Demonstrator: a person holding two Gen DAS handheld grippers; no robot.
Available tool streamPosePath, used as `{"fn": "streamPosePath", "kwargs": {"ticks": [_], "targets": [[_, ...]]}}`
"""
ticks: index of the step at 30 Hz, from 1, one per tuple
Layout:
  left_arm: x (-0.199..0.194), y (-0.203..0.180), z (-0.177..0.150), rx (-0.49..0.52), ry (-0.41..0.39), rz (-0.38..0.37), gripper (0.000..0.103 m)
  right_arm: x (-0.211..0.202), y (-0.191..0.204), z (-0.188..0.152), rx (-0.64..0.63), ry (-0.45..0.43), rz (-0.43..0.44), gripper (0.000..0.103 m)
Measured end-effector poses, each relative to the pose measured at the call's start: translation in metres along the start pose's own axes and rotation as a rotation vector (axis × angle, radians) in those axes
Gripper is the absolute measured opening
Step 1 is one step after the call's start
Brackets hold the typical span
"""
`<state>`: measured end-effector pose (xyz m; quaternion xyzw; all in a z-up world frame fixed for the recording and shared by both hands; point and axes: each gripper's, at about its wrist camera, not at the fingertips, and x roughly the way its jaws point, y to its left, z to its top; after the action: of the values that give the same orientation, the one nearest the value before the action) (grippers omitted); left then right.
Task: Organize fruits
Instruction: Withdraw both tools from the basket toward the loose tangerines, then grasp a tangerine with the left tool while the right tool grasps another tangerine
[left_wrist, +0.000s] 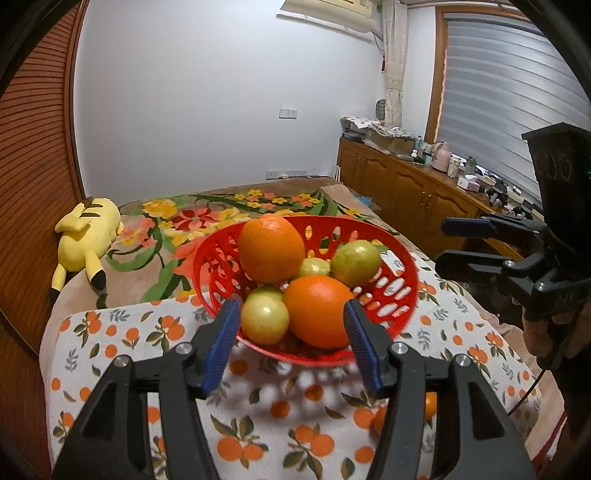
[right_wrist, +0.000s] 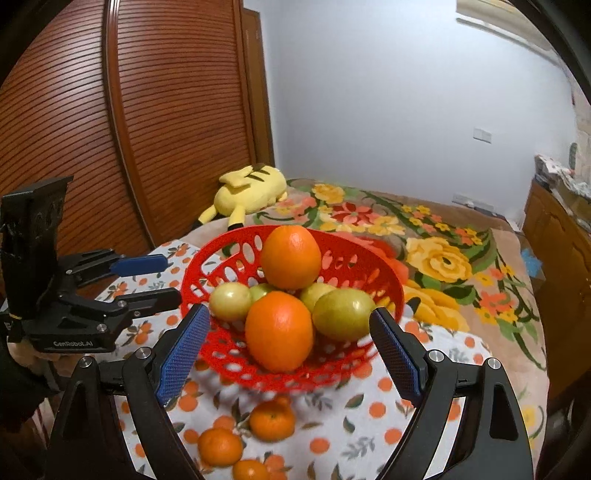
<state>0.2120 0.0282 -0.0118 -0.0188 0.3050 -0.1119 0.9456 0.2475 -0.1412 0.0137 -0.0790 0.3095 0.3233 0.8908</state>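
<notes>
Broadly, a bed with a flowered blanket (right_wrist: 443, 258) stretches away beyond both grippers, its far end blurred and its right side cut off by a wooden cabinet (left_wrist: 406, 184). Nearer, an orange-print cloth (left_wrist: 110, 332) lies under them, partly hidden by their black frames. Just ahead of both sits a red basket (left_wrist: 402, 266); its near rim is smeared in both views. Inside, one large orange (left_wrist: 271, 249) is at the far side and another orange (left_wrist: 317, 312) at the near side, with greenish-yellow fruits (left_wrist: 356, 262) packed around them; how many cannot be counted, since the oranges cover some. The left gripper (left_wrist: 291, 332) has its blue pads apart with nothing pressed between them, the basket's near edge showing through the gap. The right gripper (right_wrist: 290, 336) stands wide, empty, framing the basket. Below it, three small tangerines (right_wrist: 272, 421) lie on the cloth; the lowest is cut off by the picture's edge. Far left beyond the basket lies a yellow plush toy (right_wrist: 247, 188), face hidden.
</notes>
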Motion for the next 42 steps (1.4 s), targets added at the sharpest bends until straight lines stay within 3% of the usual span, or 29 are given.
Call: {"fn": "streamPosePath", "kwargs": {"ticks": [16, 30, 38, 42], "targets": [[-0.043, -0.033, -0.043, 0.020, -0.006, 0.010, 0.070, -0.053, 0.009, -0.070, 0.071, -0.031, -0.086, 0.090], [-0.009, -0.053, -0.083, 0.024, 0.103, -0.025, 0.071, -0.034, -0.001, -0.134, 0.137, 0.052, -0.176, 0.090], [0.011, -0.064, -0.094, 0.041, 0.160, -0.036, 0.071, -0.014, -0.014, -0.154, 0.195, 0.120, -0.137, 0.071], [0.018, -0.069, -0.097, 0.040, 0.180, -0.048, 0.071, -0.005, -0.015, -0.156, 0.195, 0.148, -0.131, 0.055]]}}
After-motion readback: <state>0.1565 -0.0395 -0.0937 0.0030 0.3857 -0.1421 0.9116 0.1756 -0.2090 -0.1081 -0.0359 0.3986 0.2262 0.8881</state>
